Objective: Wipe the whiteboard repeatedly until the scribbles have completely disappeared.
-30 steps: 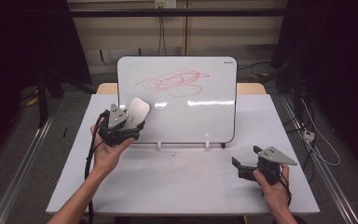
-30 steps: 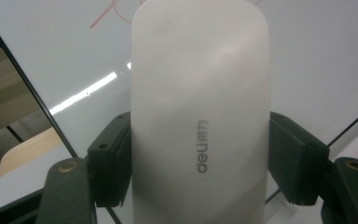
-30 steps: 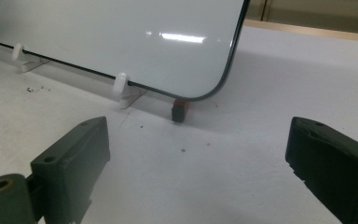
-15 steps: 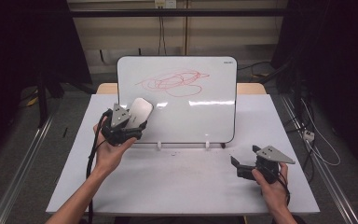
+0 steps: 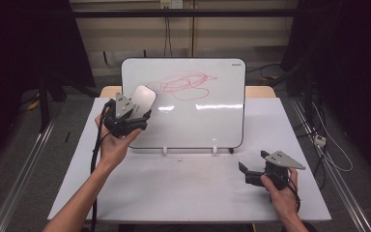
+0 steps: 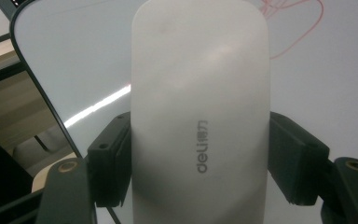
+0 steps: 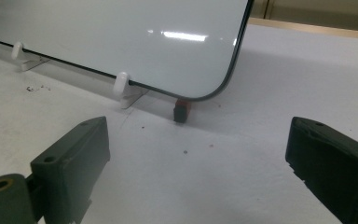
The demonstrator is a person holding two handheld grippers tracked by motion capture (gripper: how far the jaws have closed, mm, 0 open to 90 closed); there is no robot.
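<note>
A white eraser (image 5: 144,99) with grey "deli" lettering sits between the jaws of my left gripper (image 5: 137,115), which is shut on its sides. In the left gripper view the eraser (image 6: 198,116) lies flat against the upright whiteboard (image 6: 74,60), and the red scribble (image 6: 293,18) is up and to its right. The high view shows the whiteboard (image 5: 198,121) standing mid-table, with the red scribble (image 5: 186,84) near its top, just right of the eraser. My right gripper (image 5: 245,175) rests low on the table at the front right, open, with nothing between its jaws (image 7: 196,158).
The whiteboard (image 7: 121,32) leans on small white clips (image 7: 121,85). A small dark and red piece (image 7: 182,110) lies under its lower right corner. The white table (image 5: 174,193) has rails along both sides, and cables (image 5: 328,150) trail off to the right.
My left gripper has lifted the eraser up the board's left part, toward the scribble. The right gripper has stayed where it was.
</note>
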